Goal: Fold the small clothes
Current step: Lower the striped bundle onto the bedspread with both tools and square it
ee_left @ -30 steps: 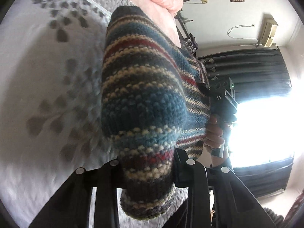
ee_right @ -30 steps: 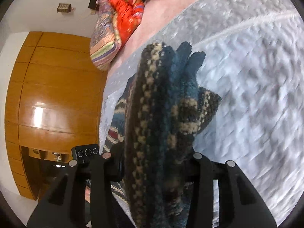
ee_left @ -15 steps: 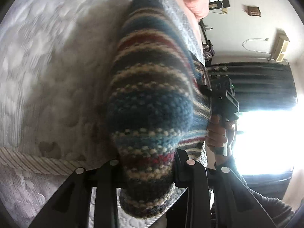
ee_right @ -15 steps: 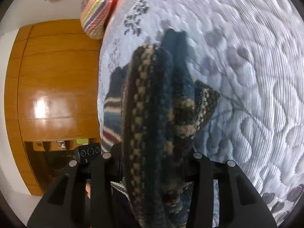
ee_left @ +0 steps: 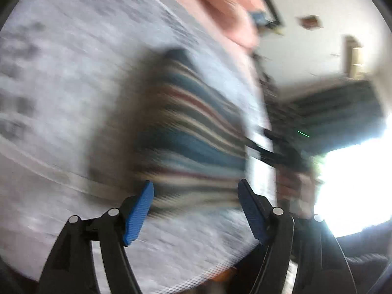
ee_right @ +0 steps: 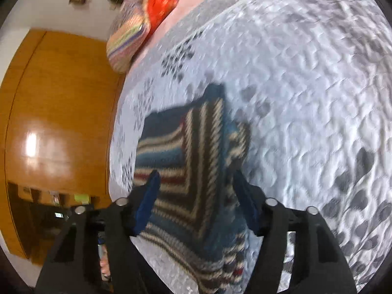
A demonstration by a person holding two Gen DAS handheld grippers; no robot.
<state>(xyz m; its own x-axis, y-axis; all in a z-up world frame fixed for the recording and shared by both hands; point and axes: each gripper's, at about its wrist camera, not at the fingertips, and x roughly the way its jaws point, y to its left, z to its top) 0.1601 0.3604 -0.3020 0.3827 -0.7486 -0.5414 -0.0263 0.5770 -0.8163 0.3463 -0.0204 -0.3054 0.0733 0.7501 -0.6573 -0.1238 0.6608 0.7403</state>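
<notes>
Left gripper (ee_left: 196, 208) hangs with its two blue pads spread wide and nothing between them; the left pad (ee_left: 138, 214) and the right pad (ee_left: 250, 212) stand apart on either side of the near edge of a striped knitted garment (ee_left: 193, 144). That garment lies just ahead of the fingertips on a pale grey quilted bedspread (ee_left: 61, 98), flat and folded as far as the heavy blur lets one judge, its bands of blue, cream, dark brown and red running across the view. To the right of it, beyond the garment's far side, the right gripper (ee_left: 276, 153) shows only as a dark streaked shape, with a blurred hand (ee_left: 294, 183) below it and a bright window (ee_left: 355, 183) behind.

Right gripper (ee_right: 196, 196) is likewise released, its blue pads held wide apart with the striped knitted garment (ee_right: 191, 171) lying between and ahead of them on the bedspread (ee_right: 306, 98); whether either pad touches the wool cannot be told. The garment here shows stripes meeting at an angle, one layer lying over another. Left of this gripper stands a wooden wardrobe (ee_right: 56, 122), and far ahead to the left a striped cushion (ee_right: 125, 39) and red cloth (ee_right: 161, 2) rest at the bed's far end.
</notes>
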